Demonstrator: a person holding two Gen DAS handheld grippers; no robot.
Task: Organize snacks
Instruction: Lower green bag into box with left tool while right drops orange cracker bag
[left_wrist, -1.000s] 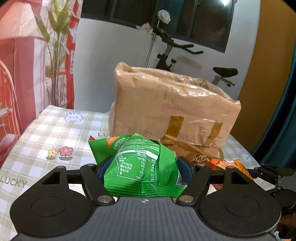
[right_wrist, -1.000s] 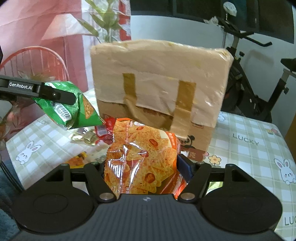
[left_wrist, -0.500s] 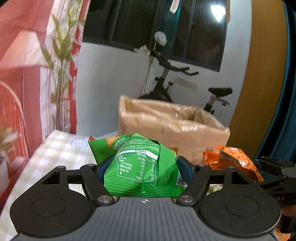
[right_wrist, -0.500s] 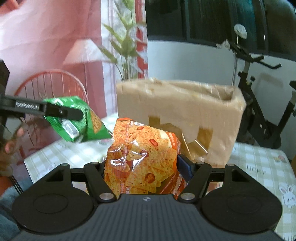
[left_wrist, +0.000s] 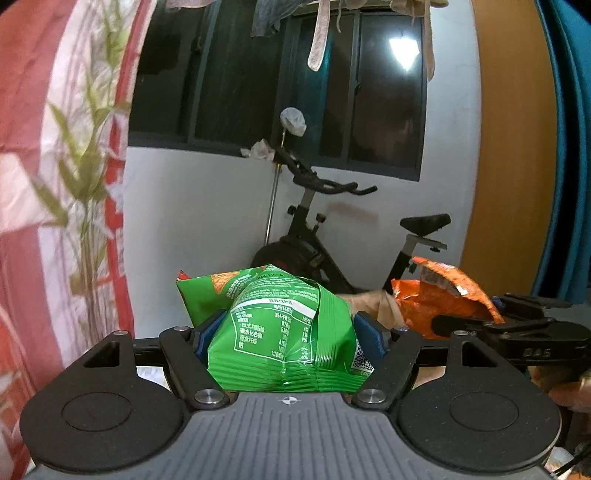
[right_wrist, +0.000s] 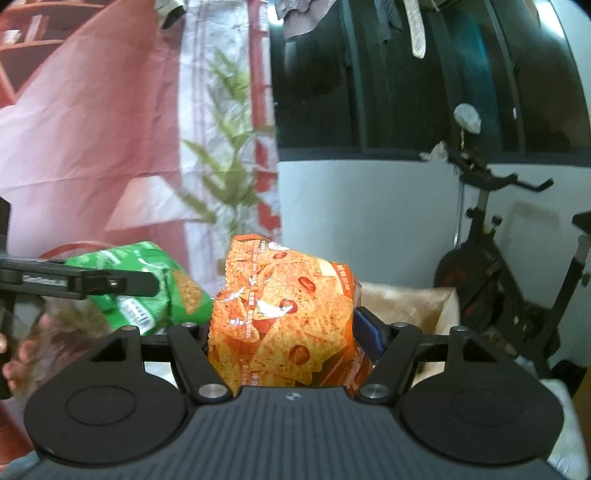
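Observation:
My left gripper (left_wrist: 290, 334) is shut on a green snack bag (left_wrist: 280, 332) and holds it high in the air. My right gripper (right_wrist: 284, 332) is shut on an orange chip bag (right_wrist: 284, 317), also raised. The orange bag (left_wrist: 439, 299) shows at the right of the left wrist view, and the green bag (right_wrist: 147, 291) shows at the left of the right wrist view. The brown cardboard box (right_wrist: 406, 306) has its open top rim just below and behind the orange bag. In the left wrist view only a sliver of the box (left_wrist: 373, 306) shows between the bags.
An exercise bike (left_wrist: 332, 236) stands against the white wall behind the box, and it also shows in the right wrist view (right_wrist: 517, 280). A red and white curtain with a leaf print (left_wrist: 55, 184) hangs at the left. Dark windows (left_wrist: 277, 81) are above.
Both grippers have risen with their bags. The box has dropped from filling the views to only its top rim. The table is out of sight.

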